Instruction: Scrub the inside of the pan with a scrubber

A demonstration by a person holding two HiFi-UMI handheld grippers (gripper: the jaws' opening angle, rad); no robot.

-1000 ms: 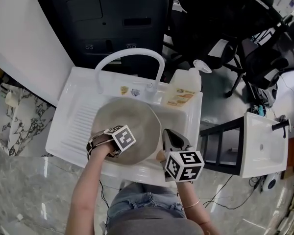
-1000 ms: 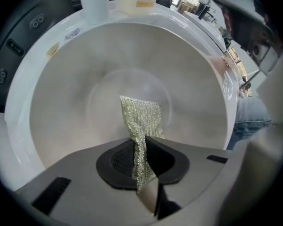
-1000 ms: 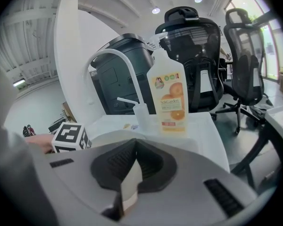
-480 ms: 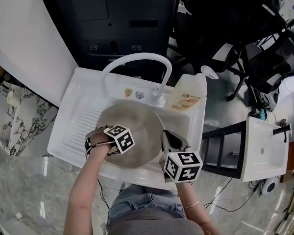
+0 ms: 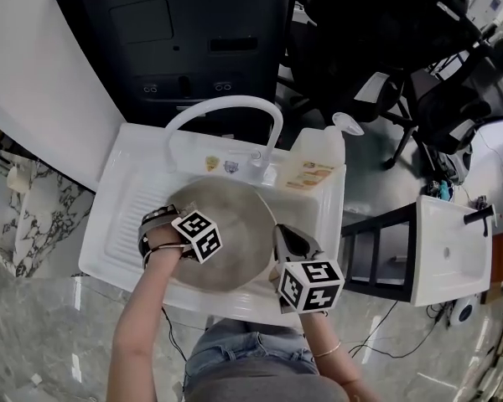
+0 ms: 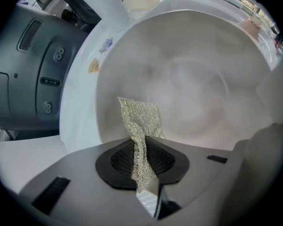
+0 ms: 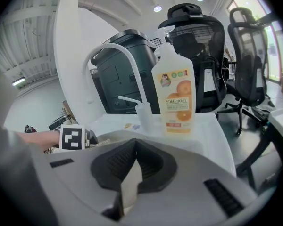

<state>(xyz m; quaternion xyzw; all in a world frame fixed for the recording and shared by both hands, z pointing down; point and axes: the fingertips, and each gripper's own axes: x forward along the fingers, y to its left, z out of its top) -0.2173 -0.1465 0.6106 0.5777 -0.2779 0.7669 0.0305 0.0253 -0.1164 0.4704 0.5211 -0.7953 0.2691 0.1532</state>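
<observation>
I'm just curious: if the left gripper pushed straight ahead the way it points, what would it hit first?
Probably the inside of the pan, reached first by the scrubber that the left gripper holds; the gap is unclear.

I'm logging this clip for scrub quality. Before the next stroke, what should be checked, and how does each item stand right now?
1. Scrubber held in the left gripper: ok, the mesh is pinched between closed jaws.
2. Scrubber touching the pan interior: cannot tell. The mesh lies over the inner wall near the rim.
3. Pan sitting in the sink: ok.
4. Right gripper steadying the pan: cannot tell. Its jaws are together at the rim, but the grip is unclear.
5. Soap bottle and faucet clear of the stroke: ok, both are behind the pan and the bottle is upright.
</observation>
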